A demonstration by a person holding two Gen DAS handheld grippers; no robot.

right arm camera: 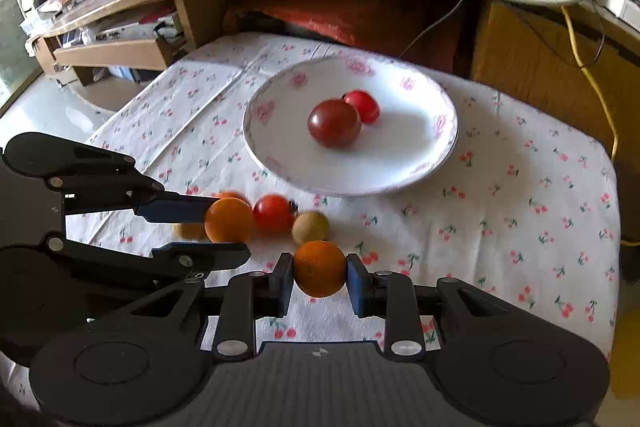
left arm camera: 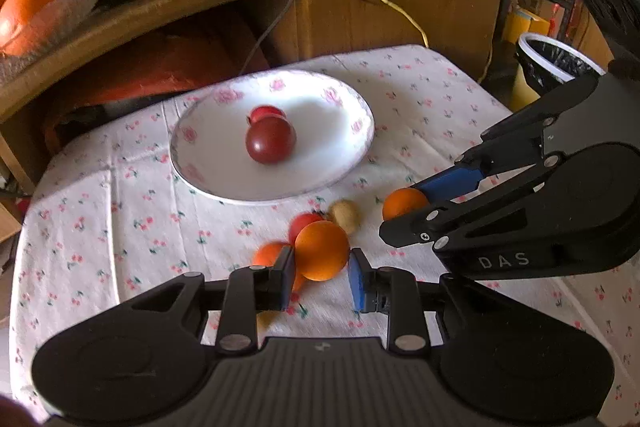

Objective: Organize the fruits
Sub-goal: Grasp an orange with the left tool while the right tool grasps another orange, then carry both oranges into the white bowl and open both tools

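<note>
Left tongs clamped on a round orange fruit; right tongs clamped on a second round orange fruit. Both held low near the front edge of the cherry-print cloth surface. Loose small red, tan and orange fruits cluster just beyond. White floral-rimmed plate mid-surface holds a dark red round fruit touching a smaller bright red one; plate's right half bare
</note>
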